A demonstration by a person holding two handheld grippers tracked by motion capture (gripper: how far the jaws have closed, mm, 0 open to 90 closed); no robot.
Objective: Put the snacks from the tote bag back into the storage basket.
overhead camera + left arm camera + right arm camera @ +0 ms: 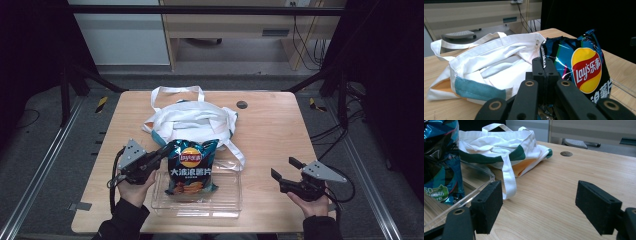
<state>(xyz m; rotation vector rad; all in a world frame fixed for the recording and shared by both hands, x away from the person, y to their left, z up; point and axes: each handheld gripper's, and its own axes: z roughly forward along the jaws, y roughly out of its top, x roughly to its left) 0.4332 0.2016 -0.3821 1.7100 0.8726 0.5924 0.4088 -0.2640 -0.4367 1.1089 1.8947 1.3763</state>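
Two grippers are mine at this table. My left gripper (545, 65) has its jaws clamped together on the upper left corner of the chip bag (191, 166), which stands upright in the clear plastic tray (227, 200), its foot inside the tray's near half. My right gripper (282, 168) rests to the right of the tray, well apart from it, jaws spread wide with nothing between them. Just behind the tray lies the white tote bag (192, 119), one strap trailing down to the tray's far right corner.

A white cloth bag (192, 120) with a green stripe lies on the wooden table (272, 130) — a clear plastic tray (227, 197) sits just in front.
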